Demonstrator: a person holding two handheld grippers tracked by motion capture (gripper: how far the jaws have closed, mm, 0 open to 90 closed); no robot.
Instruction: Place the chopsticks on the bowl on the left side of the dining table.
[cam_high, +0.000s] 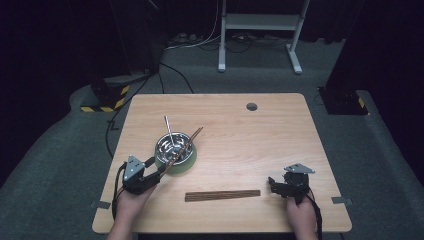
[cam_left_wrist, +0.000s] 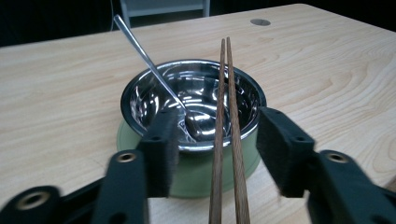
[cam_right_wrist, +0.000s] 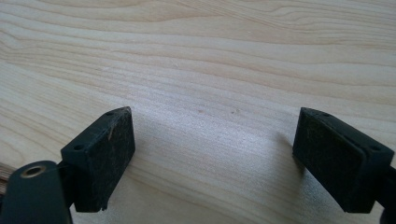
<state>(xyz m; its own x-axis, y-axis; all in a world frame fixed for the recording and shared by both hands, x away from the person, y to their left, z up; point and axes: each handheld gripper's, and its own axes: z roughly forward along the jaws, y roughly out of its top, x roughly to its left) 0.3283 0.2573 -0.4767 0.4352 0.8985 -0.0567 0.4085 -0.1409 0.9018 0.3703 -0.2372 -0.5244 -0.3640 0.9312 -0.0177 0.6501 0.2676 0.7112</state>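
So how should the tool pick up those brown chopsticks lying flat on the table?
Take the chopsticks on the table near their middle, coming straight down from above with the jaws across the bundle. They lie flat, long and thin, so a middle grip should keep them level. The right tool, open beside their right end, looks best placed.

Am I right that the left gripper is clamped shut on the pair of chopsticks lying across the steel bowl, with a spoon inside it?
Not quite. The left gripper is open: in the left gripper view its pads stand clear of the chopsticks on both sides. The rest holds: the pair lies across the steel bowl, with the spoon inside.
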